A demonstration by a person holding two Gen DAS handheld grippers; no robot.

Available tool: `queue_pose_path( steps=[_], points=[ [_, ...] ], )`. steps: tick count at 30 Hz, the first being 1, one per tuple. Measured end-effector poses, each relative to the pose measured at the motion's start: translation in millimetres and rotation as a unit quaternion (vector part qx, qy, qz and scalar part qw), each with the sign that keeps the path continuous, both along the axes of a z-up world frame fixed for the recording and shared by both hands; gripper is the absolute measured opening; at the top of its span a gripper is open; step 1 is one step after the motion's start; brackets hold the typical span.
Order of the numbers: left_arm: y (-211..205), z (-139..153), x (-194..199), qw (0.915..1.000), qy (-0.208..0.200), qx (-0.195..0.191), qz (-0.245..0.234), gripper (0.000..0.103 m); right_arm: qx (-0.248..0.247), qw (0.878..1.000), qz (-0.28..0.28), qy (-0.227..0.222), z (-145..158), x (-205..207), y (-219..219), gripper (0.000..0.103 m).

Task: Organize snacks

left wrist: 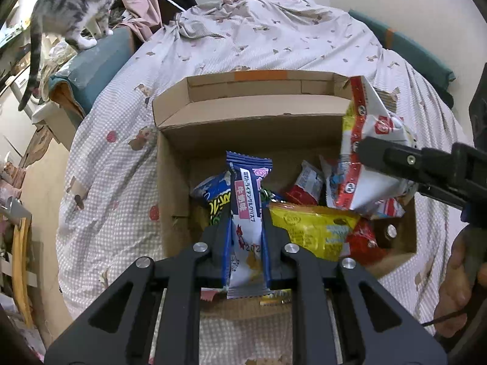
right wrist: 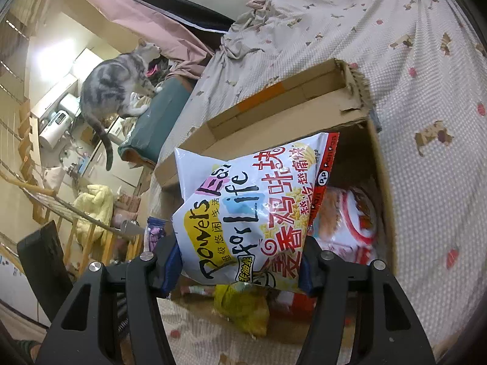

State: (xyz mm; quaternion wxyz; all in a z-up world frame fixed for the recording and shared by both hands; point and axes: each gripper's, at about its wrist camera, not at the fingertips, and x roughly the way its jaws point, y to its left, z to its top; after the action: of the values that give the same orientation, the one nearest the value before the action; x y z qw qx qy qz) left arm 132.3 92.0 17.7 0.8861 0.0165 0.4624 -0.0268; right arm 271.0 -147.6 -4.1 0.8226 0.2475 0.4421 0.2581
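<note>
Two tools: both carry a snack over the cardboard box, which sits open on the bed.
Left tool: pinching a slim blue-and-white wafer packet, upright above the box's near-left part.
Right tool: clamped on a large white chip bag, held over the box's right side; the bag reaches past the box's far rim.
Box contents: a yellow bag, red packets and a blue-green bag lie piled on its floor.
Beyond box: a grey tabby cat stands on a teal cushion, well apart to the far left.
</note>
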Motion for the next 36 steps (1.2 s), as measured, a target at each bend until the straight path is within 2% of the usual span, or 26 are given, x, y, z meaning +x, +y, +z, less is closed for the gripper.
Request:
queue_pose_path(
  steps=[5, 13, 15, 16, 17, 18, 19, 20, 21, 23, 25, 32, 35, 36],
  points=[
    [-4, -10, 9, 1.0, 0.008, 0.002, 0.004, 0.014, 0.006, 1.0, 0.005, 0.016, -12, 8, 6, 0.063],
    [-3, -11, 12, 1.0, 0.006, -0.004, 0.006, 0.014, -0.006, 1.0, 0.004, 0.006, -10, 11, 8, 0.064],
    [-4, -11, 12, 0.9999, 0.006, -0.005, 0.006, 0.016, -0.007, 1.0, 0.006, 0.003, -10, 12, 10, 0.067],
    [-4, -11, 12, 1.0, 0.005, -0.005, 0.006, 0.019, -0.01, 1.0, 0.006, 0.0, -8, 12, 10, 0.07],
    [-4, -10, 12, 1.0, 0.002, -0.002, 0.007, 0.03, -0.01, 1.0, 0.005, -0.007, -6, 12, 10, 0.078],
    [-4, -9, 11, 1.0, -0.003, -0.001, 0.009, 0.048, -0.009, 1.0, 0.003, -0.014, -3, 10, 8, 0.086],
    [-3, -7, 10, 0.9999, -0.009, -0.004, 0.011, 0.057, -0.008, 1.0, -0.002, -0.024, 1, 8, 6, 0.091],
    [-2, -4, 9, 0.9997, -0.017, -0.008, 0.014, 0.075, -0.008, 0.999, -0.009, -0.036, 6, 7, 4, 0.098],
    [-1, -2, 8, 0.9996, -0.021, -0.011, 0.017, 0.083, -0.01, 0.999, -0.011, -0.042, 10, 5, 1, 0.1],
    [1, 4, 6, 0.9991, -0.032, -0.011, 0.025, 0.084, -0.012, 0.998, -0.016, -0.062, 21, 0, -5, 0.101],
    [2, 8, 4, 0.9985, -0.039, 0.005, 0.037, 0.084, -0.022, 0.996, -0.024, -0.078, 30, -6, -9, 0.103],
    [8, 31, -13, 0.9956, -0.078, -0.005, 0.052, 0.085, -0.063, 0.991, -0.036, -0.108, 52, -36, -18, 0.103],
    [11, 38, -23, 0.9948, -0.084, -0.011, 0.056, 0.102, -0.082, 0.988, -0.038, -0.127, 58, -58, -21, 0.103],
    [12, 40, -26, 0.9943, -0.088, -0.013, 0.058, 0.103, -0.086, 0.987, -0.04, -0.132, 60, -64, -21, 0.103]
  ],
)
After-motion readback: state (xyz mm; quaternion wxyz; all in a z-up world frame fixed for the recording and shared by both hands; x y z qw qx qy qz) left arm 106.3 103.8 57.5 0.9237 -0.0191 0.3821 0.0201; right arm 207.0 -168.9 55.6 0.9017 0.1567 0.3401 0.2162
